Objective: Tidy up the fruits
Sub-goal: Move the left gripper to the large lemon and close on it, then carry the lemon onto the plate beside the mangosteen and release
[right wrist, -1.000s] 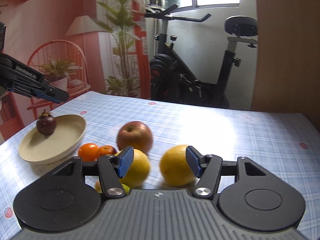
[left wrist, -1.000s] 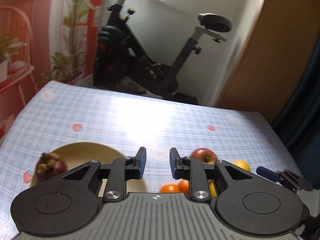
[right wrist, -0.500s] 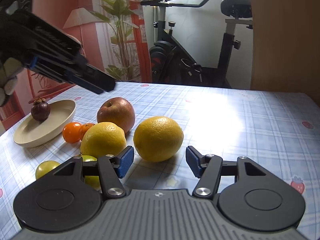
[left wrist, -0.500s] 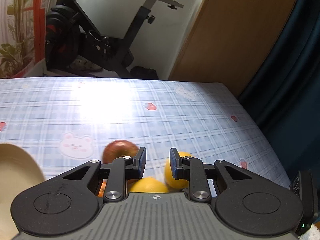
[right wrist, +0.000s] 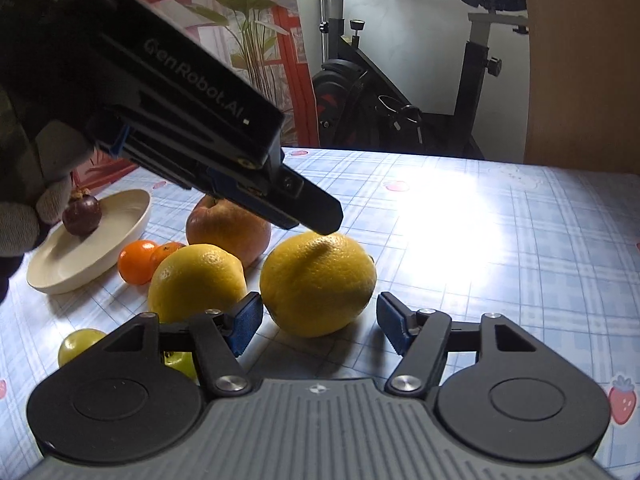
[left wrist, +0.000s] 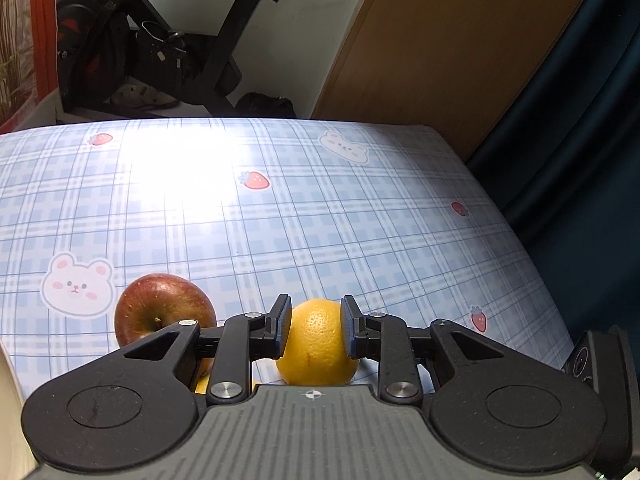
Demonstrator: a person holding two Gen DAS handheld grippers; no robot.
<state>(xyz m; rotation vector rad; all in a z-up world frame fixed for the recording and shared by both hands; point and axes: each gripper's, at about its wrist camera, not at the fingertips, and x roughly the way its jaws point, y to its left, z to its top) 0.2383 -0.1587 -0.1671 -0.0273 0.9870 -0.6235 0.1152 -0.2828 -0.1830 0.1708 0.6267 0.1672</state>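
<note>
The large yellow citrus [right wrist: 318, 284] lies on the table, at the right end of the fruit cluster. The right gripper [right wrist: 320, 320] straddles its near side: the jaws stand at medium width and have just been opening, with the fruit between the blue pads [right wrist: 248, 320] and both pads clear of its skin. The left gripper [right wrist: 320, 220] reaches in from the upper left. Its tip is at the top of the same citrus; contact cannot be confirmed. Its jaws are narrow, with a small gap, and they grip nothing.

Readable marking: the side of the left gripper carries white lettering, "GenRobot.AI". No other writing is legible. The blue checked tablecloth [left wrist: 320, 220] bears only bear and strawberry prints.

Right wrist view only:
- a second yellow citrus [right wrist: 198, 280] just beside the first, on its left
- two small oranges [right wrist: 136, 262] and green fruits [right wrist: 78, 346] further left
- a cream plate [right wrist: 92, 256] holding one mangosteen [right wrist: 82, 214]
- a gloved hand [right wrist: 24, 216] at the left edge

Left wrist view only:
- the narrow gap between the left pads, seen end-on against the citrus
- a dark curtain [left wrist: 580, 140] beside a wooden panel [left wrist: 440, 40]

Both views show the red apple [left wrist: 160, 308] behind the citrus fruits and an exercise bike [right wrist: 400, 92] beyond the table.
</note>
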